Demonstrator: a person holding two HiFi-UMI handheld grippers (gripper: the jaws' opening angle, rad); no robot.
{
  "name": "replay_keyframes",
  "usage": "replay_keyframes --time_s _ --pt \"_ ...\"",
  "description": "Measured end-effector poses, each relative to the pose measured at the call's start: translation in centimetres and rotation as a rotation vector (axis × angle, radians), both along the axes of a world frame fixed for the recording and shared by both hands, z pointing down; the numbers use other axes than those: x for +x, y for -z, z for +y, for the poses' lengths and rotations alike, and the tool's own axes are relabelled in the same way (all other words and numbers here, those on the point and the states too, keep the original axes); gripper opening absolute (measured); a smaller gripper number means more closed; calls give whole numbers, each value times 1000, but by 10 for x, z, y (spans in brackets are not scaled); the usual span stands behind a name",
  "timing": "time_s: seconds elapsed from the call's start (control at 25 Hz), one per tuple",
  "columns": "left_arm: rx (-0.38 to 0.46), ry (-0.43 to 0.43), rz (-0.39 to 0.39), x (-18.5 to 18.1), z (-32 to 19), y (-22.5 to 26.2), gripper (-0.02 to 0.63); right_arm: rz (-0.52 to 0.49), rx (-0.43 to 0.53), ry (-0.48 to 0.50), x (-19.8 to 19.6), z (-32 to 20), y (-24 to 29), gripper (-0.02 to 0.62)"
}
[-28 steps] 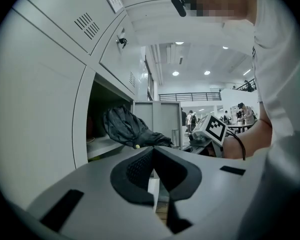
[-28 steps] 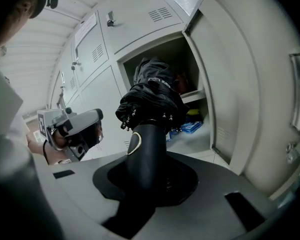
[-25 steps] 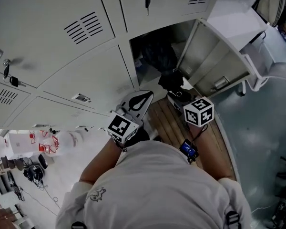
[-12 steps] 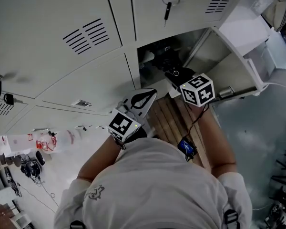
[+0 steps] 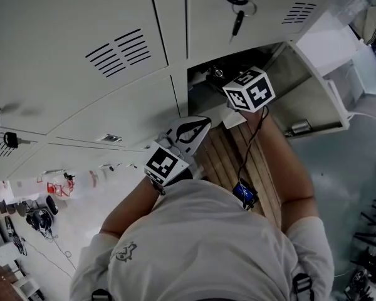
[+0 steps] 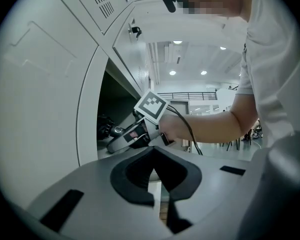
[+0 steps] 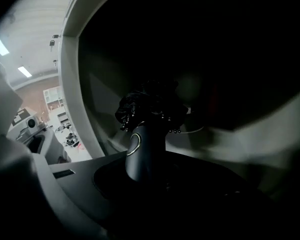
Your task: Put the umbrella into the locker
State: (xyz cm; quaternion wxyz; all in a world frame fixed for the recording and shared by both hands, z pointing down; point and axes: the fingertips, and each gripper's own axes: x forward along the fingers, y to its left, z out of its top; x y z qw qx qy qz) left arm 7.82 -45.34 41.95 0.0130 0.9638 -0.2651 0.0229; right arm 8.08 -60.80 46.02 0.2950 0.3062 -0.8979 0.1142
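Note:
A black folded umbrella [image 7: 150, 106] has its dark handle [image 7: 141, 156] between the jaws of my right gripper [image 7: 145, 176], which is shut on it. In the head view that gripper [image 5: 222, 77] reaches into the open locker [image 5: 197, 96], and the umbrella's canopy [image 5: 207, 75] lies inside the dark compartment. The left gripper view shows the right gripper [image 6: 117, 136] at the locker mouth with the umbrella [image 6: 104, 126] past the frame [image 6: 90, 109]. My left gripper [image 5: 188, 130] hangs shut and empty just outside the locker, below the opening.
The locker door [image 5: 313, 99] stands swung open to the right. A bunch of keys [image 5: 237, 11] hangs from the closed door above. Wooden slats [image 5: 235, 158] lie on the floor below the opening. Closed vented locker doors [image 5: 113, 49] fill the left.
My right gripper has carried the umbrella up and forward, from in front of the opening into the locker. The left gripper has barely shifted.

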Motion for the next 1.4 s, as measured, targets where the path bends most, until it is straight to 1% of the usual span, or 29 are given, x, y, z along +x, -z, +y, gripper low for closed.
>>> replay_keyframes --time_s 0.12,0.24,0.32,0.48,0.68,0.84,1.04,1.24,1.4 --pt "33 -13 -17 0 -2 -2 11 38 -4 29 -8 -15 0 114" --pt "18 -4 -16 1 -3 -1 11 73 -2 6 -4 -33 0 114" --pt "36 -14 -24 2 -3 -3 11 90 7 0 -2 -41 1 115" --pt "39 -14 -26 4 -2 -2 11 100 11 -5 -4 -45 1 117" --pt "6 8 -7 -4 -7 -2 11 105 4 -26 -9 -50 -10 124" --pt "-6 14 -10 -8 -11 -5 11 117 4 -34 -12 -55 -14 135" --pt "-16 19 -10 -5 -40 -14 11 160 -2 -35 -10 -86 -31 160" --pt "-20 28 -8 -8 -42 -15 11 191 29 -39 -9 -86 -32 173" --pt "-19 37 -3 -11 -39 -14 11 163 46 -63 -3 -83 -28 184"
